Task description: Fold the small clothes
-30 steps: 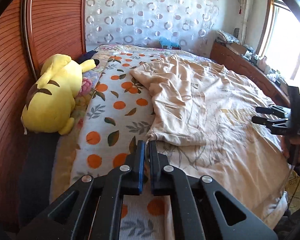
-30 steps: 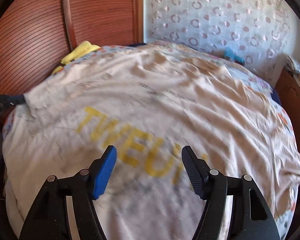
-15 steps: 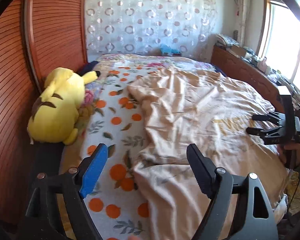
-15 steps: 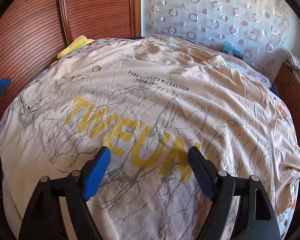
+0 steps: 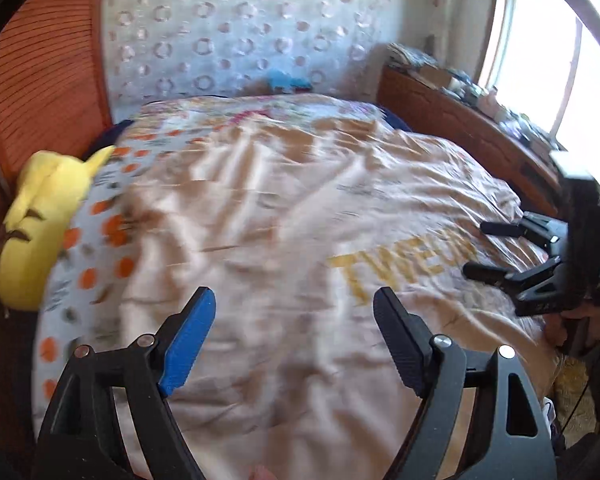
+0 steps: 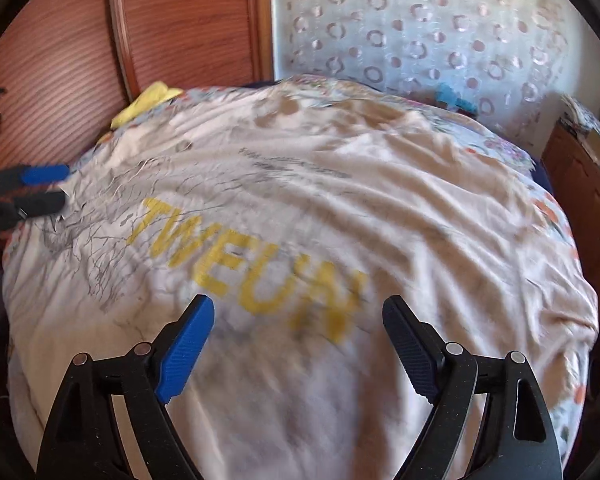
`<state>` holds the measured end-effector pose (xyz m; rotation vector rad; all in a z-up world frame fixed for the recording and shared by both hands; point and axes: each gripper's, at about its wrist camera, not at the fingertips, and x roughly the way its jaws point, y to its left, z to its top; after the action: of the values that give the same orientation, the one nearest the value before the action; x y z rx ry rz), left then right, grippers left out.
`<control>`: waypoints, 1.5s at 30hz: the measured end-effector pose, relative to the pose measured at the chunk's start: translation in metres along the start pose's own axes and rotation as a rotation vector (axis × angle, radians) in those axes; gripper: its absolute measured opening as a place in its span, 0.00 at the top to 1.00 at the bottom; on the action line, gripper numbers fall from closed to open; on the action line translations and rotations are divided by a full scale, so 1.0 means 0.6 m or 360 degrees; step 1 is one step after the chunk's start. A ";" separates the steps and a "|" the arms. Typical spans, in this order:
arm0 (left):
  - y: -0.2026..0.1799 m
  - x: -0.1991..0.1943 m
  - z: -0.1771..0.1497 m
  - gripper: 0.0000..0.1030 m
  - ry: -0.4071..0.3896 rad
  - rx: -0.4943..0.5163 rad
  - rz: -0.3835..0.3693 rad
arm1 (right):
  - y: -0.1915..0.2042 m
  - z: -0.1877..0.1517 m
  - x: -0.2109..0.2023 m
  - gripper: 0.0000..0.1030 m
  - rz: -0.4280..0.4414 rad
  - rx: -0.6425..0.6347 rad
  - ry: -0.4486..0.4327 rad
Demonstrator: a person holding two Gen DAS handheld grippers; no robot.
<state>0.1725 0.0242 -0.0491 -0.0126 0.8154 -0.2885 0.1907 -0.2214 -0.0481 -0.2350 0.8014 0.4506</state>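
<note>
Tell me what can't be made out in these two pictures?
- Small black print on the beige T-shirt: motion blur, both views.
- Shirt's near hem: cut off at the bottom edge behind the right hand-held gripper.
- Blue thing by the far wall: too small and blurred.
- Windowsill clutter, left view: too small, glare.

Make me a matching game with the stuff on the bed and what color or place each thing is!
Things:
1. plush toy
2. T-shirt
3. big letters
4. left tongs

Descriptions:
A. beige, spread across the bed
B. yellow, printed on the shirt
C. yellow, lying beside the wooden headboard
D. open, over the shirt

Pairs: 1-C, 2-A, 3-B, 4-D
</note>
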 end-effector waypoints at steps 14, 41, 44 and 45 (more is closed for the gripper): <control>-0.132 0.093 0.008 0.21 0.0165 0.0200 -0.0119 | -0.253 -0.099 -0.133 0.30 -0.0314 0.0438 -0.0074; -0.151 0.095 -0.007 0.18 0.0134 0.0283 0.0000 | -0.320 -0.152 -0.178 0.94 -0.0227 0.0663 -0.0079; -0.151 0.096 -0.006 0.18 0.0135 0.0281 -0.0006 | -0.319 -0.155 -0.171 0.94 -0.0222 0.0673 -0.0066; -0.151 0.096 -0.006 0.18 0.0135 0.0281 -0.0005 | -0.320 -0.154 -0.169 0.94 -0.0222 0.0684 -0.0063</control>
<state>0.1850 -0.0774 -0.0820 0.1649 0.8719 -0.3652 0.1609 -0.4548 -0.0297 0.1170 0.8173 0.1440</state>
